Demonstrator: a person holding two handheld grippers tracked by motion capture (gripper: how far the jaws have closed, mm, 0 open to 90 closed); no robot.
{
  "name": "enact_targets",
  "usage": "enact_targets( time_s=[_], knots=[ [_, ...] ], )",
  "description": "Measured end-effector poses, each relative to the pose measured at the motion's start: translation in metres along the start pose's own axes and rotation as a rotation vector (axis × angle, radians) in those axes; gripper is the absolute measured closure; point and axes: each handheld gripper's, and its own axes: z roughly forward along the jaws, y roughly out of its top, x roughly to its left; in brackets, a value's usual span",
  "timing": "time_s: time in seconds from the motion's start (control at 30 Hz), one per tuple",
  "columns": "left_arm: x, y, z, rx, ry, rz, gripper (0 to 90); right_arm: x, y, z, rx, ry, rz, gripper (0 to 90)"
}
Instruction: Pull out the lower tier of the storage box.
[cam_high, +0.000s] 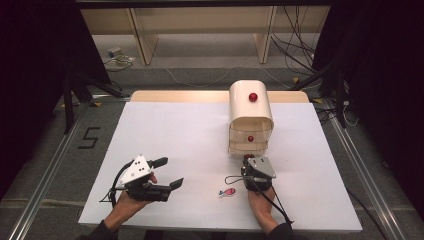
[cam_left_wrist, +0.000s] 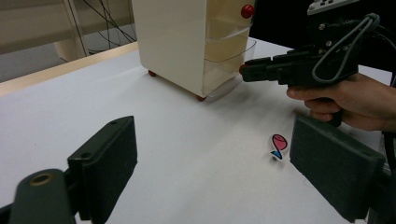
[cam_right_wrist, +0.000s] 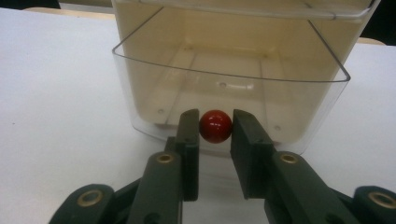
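A cream drawer cabinet (cam_high: 251, 115) (cam_left_wrist: 173, 42) stands at the table's far right of centre, with red knobs on its front. Its clear bottom drawer (cam_right_wrist: 224, 74) is pulled partly out and looks empty. My right gripper (cam_high: 248, 159) (cam_right_wrist: 215, 135) is shut on that drawer's red knob (cam_right_wrist: 215, 125), one jaw on each side; the left gripper view shows it (cam_left_wrist: 243, 70) at the drawer front. My left gripper (cam_high: 172, 171) (cam_left_wrist: 212, 140) hovers open over the near left of the table, holding nothing. A small pink-and-blue fish charm (cam_high: 227, 192) (cam_left_wrist: 278, 145) lies between the two hands.
A white sheet (cam_high: 175, 135) covers the table. Beyond the far edge are wooden shelf legs (cam_high: 265, 35) and loose cables (cam_high: 295, 45) on the floor. Dark stand legs (cam_high: 70, 95) rise at the left and right. A "5" mark (cam_high: 89, 137) is on the floor at the left.
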Motion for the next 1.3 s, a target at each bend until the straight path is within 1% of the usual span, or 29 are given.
enact_targets(
  time_s=[0.37, 1.07, 1.3],
  knots=[
    [0.0001, -0.0001, 0.0, 0.005, -0.003, 0.0, 14.7, -0.0003, -0.0002, -0.0045, 0.013, 0.013, 0.01, 73.7],
    [0.0, -0.0001, 0.0001, 0.009, -0.004, 0.002, 14.7, -0.0001, -0.0018, -0.0095, 0.019, 0.017, -0.001, 73.6],
    [0.0001, -0.0001, 0.0, 0.009, -0.004, 0.003, 14.7, -0.0017, -0.0009, -0.0102, 0.03, 0.026, 0.011, 73.0]
  ],
)
